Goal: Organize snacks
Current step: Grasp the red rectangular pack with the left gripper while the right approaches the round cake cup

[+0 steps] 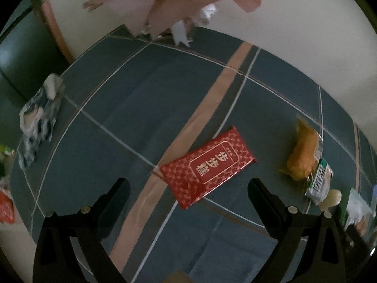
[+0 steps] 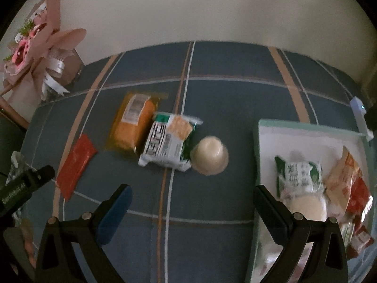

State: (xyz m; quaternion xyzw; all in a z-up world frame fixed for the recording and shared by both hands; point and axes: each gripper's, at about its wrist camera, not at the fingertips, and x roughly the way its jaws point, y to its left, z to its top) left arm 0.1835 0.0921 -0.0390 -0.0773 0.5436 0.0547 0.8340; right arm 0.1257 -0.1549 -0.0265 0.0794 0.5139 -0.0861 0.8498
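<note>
The left gripper (image 1: 188, 186) hangs over the blue plaid tablecloth (image 1: 132, 118) with its jaws spread wide and nothing between them; the red packet (image 1: 207, 166) with gold lettering lies flat on the cloth just ahead of the gap, at about 12 o'clock from the fingertips and tilted toward 2 o'clock. Out at 3 o'clock in that view sit the orange packet (image 1: 302, 155), the green-and-white packet (image 1: 320, 181) and the pale round cup (image 1: 332, 198), edge to edge in a short row. The right gripper (image 2: 192, 197) is likewise wide apart and holds nothing (its left pad is blue). From it, the cup (image 2: 210, 154) sits at 12 o'clock, touching the green-and-white packet (image 2: 168, 141) on its 9 o'clock side, which in turn touches the orange packet (image 2: 132, 123); the red packet (image 2: 75, 167) lies well apart at 10 o'clock. At 3 o'clock a white tray (image 2: 301, 132) with a green rim already carries several snacks, among them a green bag (image 2: 299, 174). A pink bouquet (image 2: 35, 47) stands at the far corner, 10 o'clock.
</note>
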